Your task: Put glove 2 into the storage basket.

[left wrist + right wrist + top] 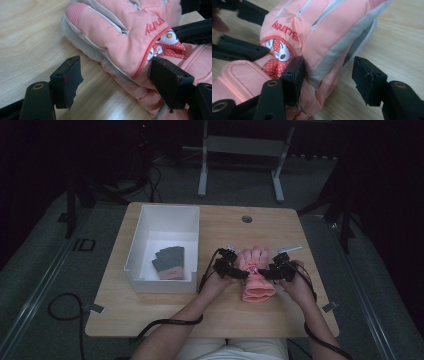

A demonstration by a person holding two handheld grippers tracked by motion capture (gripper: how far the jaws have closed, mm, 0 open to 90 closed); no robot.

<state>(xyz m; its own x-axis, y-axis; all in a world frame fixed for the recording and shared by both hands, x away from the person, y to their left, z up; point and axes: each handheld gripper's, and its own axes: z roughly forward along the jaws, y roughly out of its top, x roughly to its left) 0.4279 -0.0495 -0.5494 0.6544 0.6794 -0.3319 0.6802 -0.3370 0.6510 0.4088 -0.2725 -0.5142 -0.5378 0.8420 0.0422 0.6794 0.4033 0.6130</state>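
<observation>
In the white bin (150,227), well left of both pairs of jaws, a grey glove (169,261) already lies. The pink glove (256,275) rests on the table (165,315), not yet lifted. The left gripper (243,274) straddles its edge, jaws wide; the right gripper (266,273) does likewise opposite. Gripping, carrying and binning seem left.
</observation>
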